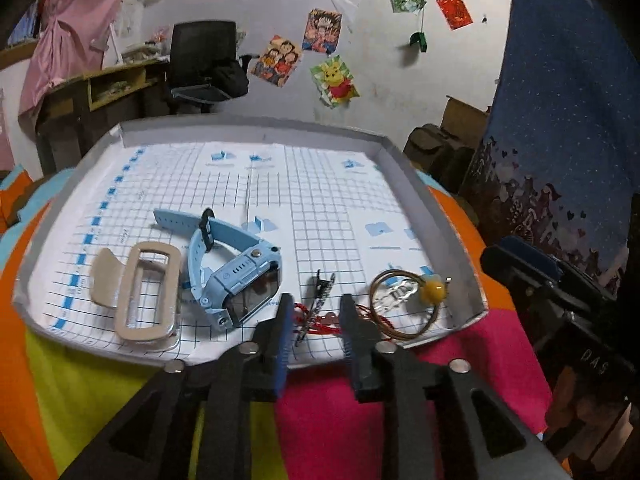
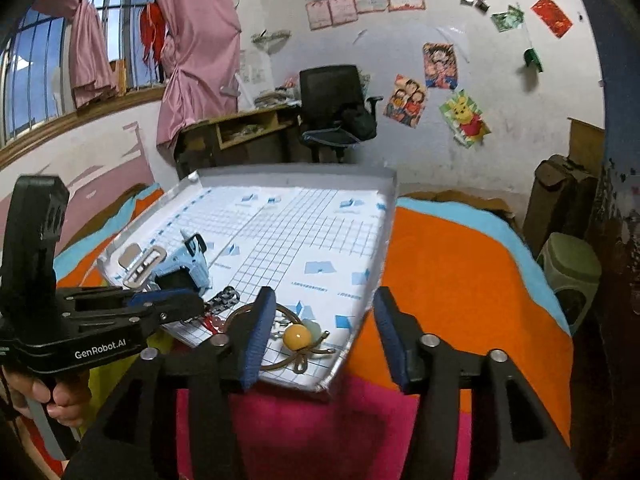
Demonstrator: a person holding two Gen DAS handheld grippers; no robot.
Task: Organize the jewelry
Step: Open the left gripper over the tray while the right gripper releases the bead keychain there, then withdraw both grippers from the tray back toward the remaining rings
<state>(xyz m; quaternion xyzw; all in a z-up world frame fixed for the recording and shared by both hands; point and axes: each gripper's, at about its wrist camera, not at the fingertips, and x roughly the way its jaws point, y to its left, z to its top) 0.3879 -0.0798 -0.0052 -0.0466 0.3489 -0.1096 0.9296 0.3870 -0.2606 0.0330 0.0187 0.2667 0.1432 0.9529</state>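
Because the jewelry sits along the tray's [image 1: 256, 128] near edge, both the left gripper [image 1: 314, 312] and right gripper [image 2: 322, 320] hover there, fingers released, the left straddling the red cord [image 1: 308, 312], the right at the amber bangle [image 2: 298, 336]

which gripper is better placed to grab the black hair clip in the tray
Left. The left gripper is open with the black hair clip lying right between its fingertips. The right gripper is open over the tray's corner, by the yellow bead.

Home bedroom: cartoon posters [image 1: 322, 31] on wall, pink curtains [image 2: 192, 40] at barred window [image 2: 36, 64], desk [image 2: 240, 128], office chair [image 2: 336, 108].
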